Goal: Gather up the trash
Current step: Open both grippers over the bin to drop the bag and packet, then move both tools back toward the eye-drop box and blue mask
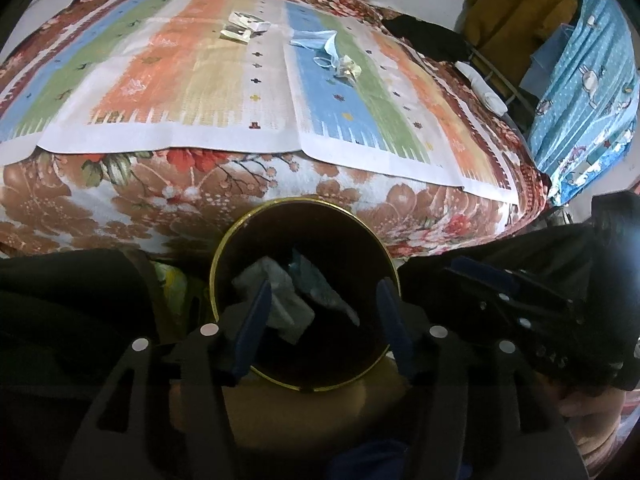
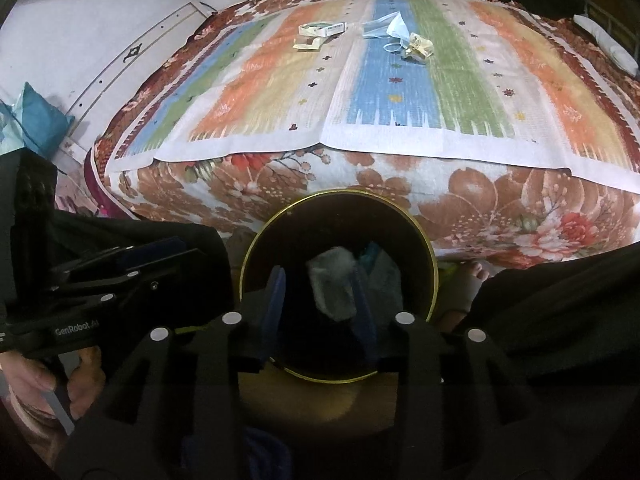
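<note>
A: Status? Both tools hang over the bin [image 1: 304, 296], a dark round can with a gold rim, on the floor against the near side of the bed [image 1: 240, 200].

B: Left gripper [image 1: 320, 312]: fingers spread wide, nothing between them. Right gripper [image 2: 320, 312]: fingers apart too, narrower gap, empty as far as I can tell.

A: Trash in the bin?

B: Crumpled grey and teal pieces [image 2: 352, 284] at the bottom. More is left, all far out on the striped mat [image 1: 192, 92]: a blue face mask [image 1: 320, 46], a crumpled yellowish wrapper [image 1: 349, 67] just right of it and touching its loops, and a small box with paper scraps [image 1: 244, 26] to the left.

A: Next step, my guess: reach across for the mask or wrapper. Tips?

B: Keep fingers open, come down from above, and pinch the mask's body, not a loop. Soft bedding gives, so press lightly.

A: Obstructions?

B: Mat path looks free. A dark garment [image 1: 424, 36] and white roll [image 1: 486, 90] lie at the far right edge, well apart from the trash. A bare foot [image 2: 472, 284] is just right of the bin.
</note>
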A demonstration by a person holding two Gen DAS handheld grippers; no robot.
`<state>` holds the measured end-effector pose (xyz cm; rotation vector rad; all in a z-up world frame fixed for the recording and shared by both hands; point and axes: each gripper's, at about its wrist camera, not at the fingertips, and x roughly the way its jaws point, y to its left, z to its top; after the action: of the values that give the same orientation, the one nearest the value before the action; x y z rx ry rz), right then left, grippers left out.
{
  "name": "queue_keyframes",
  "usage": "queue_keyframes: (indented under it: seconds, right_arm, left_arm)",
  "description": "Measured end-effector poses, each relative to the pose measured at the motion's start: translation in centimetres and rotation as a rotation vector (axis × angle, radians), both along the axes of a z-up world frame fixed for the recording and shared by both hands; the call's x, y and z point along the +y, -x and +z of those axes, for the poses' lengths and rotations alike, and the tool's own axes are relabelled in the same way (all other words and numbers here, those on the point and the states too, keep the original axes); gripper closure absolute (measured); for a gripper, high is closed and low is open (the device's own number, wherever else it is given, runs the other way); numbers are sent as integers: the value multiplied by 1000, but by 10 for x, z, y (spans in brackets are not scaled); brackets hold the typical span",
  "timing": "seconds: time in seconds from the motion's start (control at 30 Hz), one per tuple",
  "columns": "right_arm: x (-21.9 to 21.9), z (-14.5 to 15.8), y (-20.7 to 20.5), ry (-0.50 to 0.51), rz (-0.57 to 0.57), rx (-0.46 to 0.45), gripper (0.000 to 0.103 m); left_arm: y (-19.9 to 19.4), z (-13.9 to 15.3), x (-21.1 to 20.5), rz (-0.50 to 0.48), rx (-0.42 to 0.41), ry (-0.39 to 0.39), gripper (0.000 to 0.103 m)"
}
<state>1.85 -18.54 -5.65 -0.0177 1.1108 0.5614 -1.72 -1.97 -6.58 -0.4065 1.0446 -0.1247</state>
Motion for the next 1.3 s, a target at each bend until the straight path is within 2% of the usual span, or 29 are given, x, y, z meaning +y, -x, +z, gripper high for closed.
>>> queue_keyframes:
  seconds: [0.2,0.27,0.37,0.43,0.77,0.83,0.9,0.97,1.07,1.17,1.3]
  right_arm:
    - [5,2,-6,20,0,-33,59]
    - [6,4,-11,11,3,-31,59]
    - [8,6,-20,-8,8,-24,58]
    - [11,11,-27,-4,15,-42,56]
    - [20,37,-74,28,12,-116,42]
    - [18,43,-82,35,-2,-131,41]
    - [15,52,-89,48,-16,-166,34]
    - [14,57,-98,55,-27,-178,32]
    - [14,61,-112,70,-32,-185,31]
    - [16,64,-127,63,-20,-176,27]
    - [27,70,-145,94,1,-208,20]
  left_arm:
    - [-15,22,16,53,-47,-33,43]
    - [-21,31,20,51,-65,-45,39]
    - [-29,39,22,38,-74,-77,37]
    - [-36,47,24,38,-85,-120,36]
    - [-66,69,37,35,-114,-216,25]
    - [-72,73,42,49,-119,-221,23]
    - [-79,76,50,59,-120,-208,20]
    - [-83,78,53,63,-121,-209,15]
    - [-92,82,56,72,-135,-241,7]
    - [-108,87,62,90,-143,-271,6]
    - [-126,91,75,126,-138,-257,6]
